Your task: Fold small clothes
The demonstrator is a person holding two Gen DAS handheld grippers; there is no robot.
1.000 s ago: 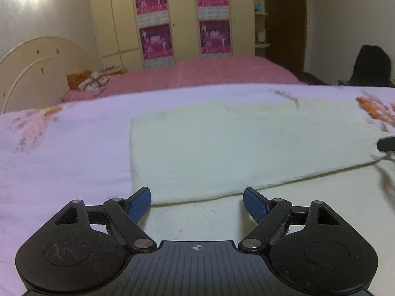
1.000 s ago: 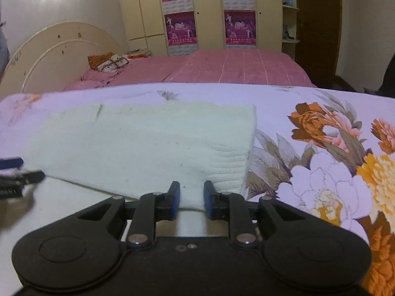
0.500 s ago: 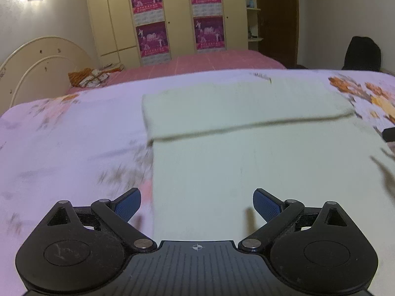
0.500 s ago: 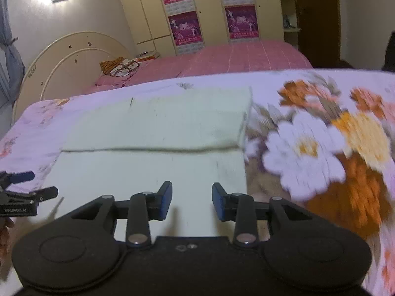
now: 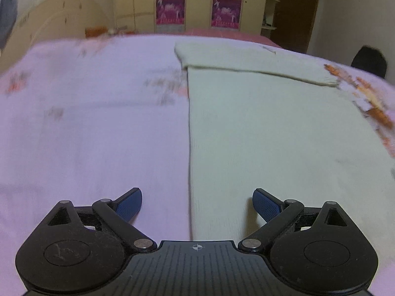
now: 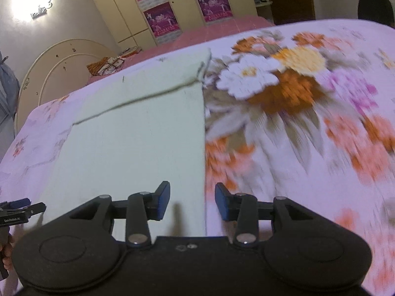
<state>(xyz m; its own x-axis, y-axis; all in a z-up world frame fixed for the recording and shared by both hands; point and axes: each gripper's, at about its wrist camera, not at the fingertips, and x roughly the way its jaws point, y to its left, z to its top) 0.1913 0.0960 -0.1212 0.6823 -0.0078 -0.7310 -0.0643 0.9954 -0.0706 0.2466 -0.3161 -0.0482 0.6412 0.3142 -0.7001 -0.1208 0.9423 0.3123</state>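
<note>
We've got the pale cloth (image 5: pixel 271 128) flat on the flowered bed (image 6: pixel 308 135), far end already folded over. Left tongs (image 5: pixel 197 206) gape wide and empty astride its left edge; right tongs (image 6: pixel 192 201), just been opening, partway apart and empty, straddle the right edge, lined up for the next fold. No legible writing.

A pale cream knitted cloth (image 5: pixel 271 128) is lying flat on the floral bedsheet (image 5: pixel 86 123), its far end folded back over itself in a band, with a straight fold line running across and long edges lying straight.
</note>
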